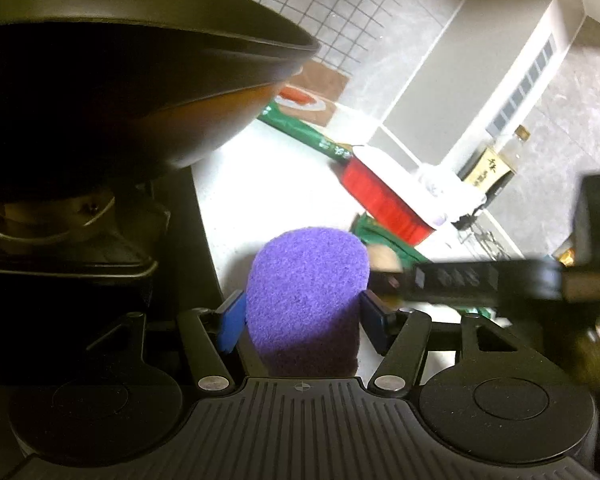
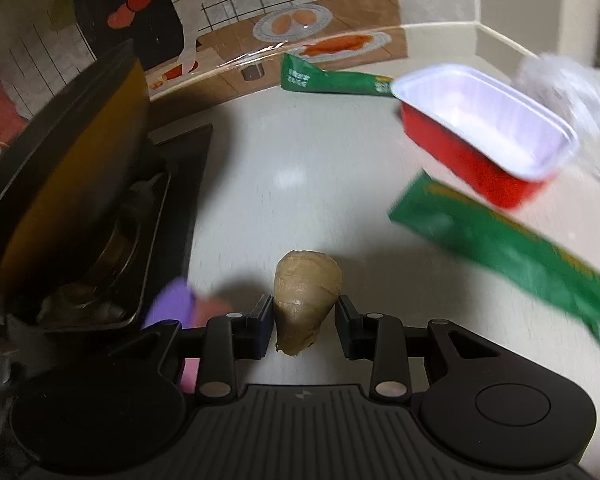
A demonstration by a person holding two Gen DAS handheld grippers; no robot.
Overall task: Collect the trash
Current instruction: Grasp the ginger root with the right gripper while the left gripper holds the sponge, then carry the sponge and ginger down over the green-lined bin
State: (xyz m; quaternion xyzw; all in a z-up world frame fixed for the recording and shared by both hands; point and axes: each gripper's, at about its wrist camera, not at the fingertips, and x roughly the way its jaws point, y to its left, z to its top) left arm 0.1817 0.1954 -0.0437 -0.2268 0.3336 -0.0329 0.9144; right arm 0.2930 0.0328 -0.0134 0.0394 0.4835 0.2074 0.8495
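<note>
My left gripper (image 1: 302, 314) is shut on a purple sponge (image 1: 306, 292) and holds it over the white counter. My right gripper (image 2: 304, 322) has a beige piece of ginger (image 2: 306, 300) between its fingers; the left pad touches it, a narrow gap shows at the right pad. The right gripper also shows as a dark blurred shape in the left wrist view (image 1: 480, 280). A red tray with a white inside (image 2: 484, 128) lies on the counter ahead, with green wrappers (image 2: 512, 256) (image 2: 332, 78) near and behind it. Crumpled clear plastic (image 2: 568, 80) lies beside the tray.
A black wok (image 1: 120, 80) sits on the gas stove (image 2: 112, 248) at the left. A bottle with a yellow label (image 1: 496, 164) stands by the wall. The backsplash (image 2: 300, 24) carries food pictures.
</note>
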